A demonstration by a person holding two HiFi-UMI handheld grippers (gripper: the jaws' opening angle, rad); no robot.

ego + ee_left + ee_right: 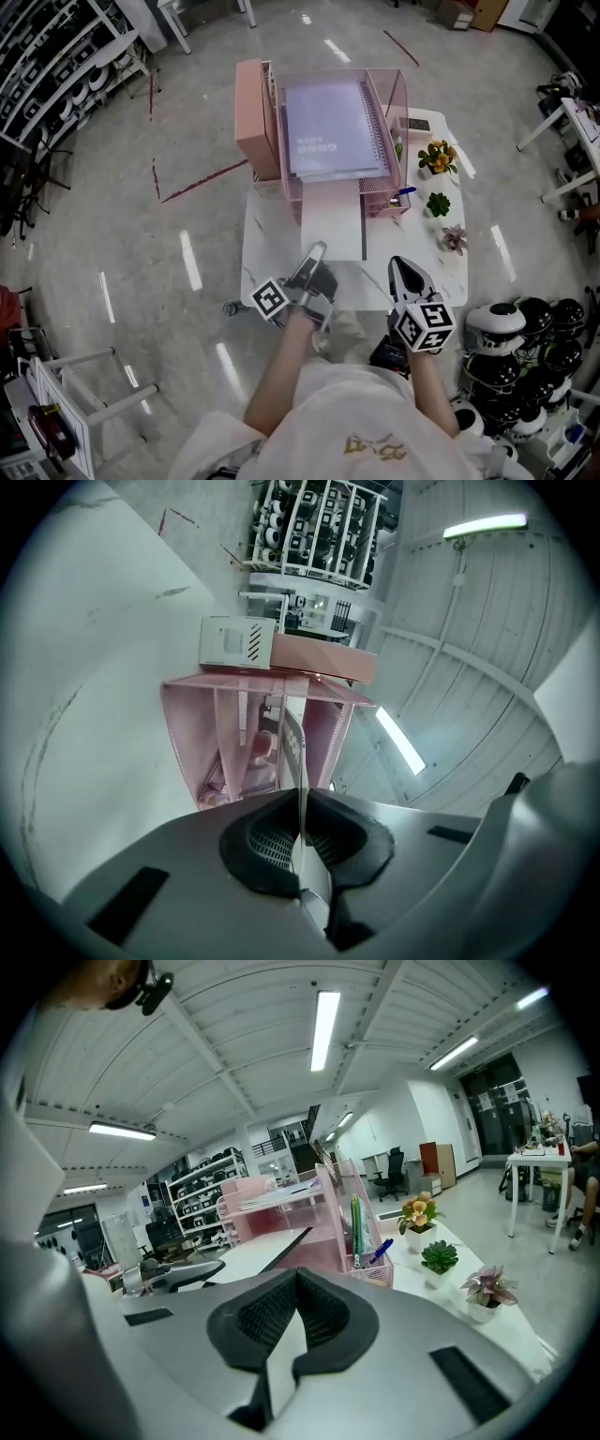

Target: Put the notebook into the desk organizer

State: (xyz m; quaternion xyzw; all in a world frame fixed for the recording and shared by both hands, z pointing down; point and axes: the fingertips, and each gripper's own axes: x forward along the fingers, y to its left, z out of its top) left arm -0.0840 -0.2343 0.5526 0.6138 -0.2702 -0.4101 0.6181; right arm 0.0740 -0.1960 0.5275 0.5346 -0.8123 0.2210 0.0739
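Head view | table [267, 246], floor [187, 141] | left hand-held gripper [319, 249] grips notebook [333, 223] | right hand-held gripper [401, 266] closed

White marble-patterned table [267, 253], with the pink desk organizer [392, 89] standing at its far middle.
Touching the organizer's left side we see a pink box [248, 117]. Just right of the organizer a small white device [412, 122] sits by the far edge. Below it we count three pots in a row running toward the near edge: a yellow-flowered plant [438, 157], a green succulent [438, 203] and a pink-leaved plant [455, 239].
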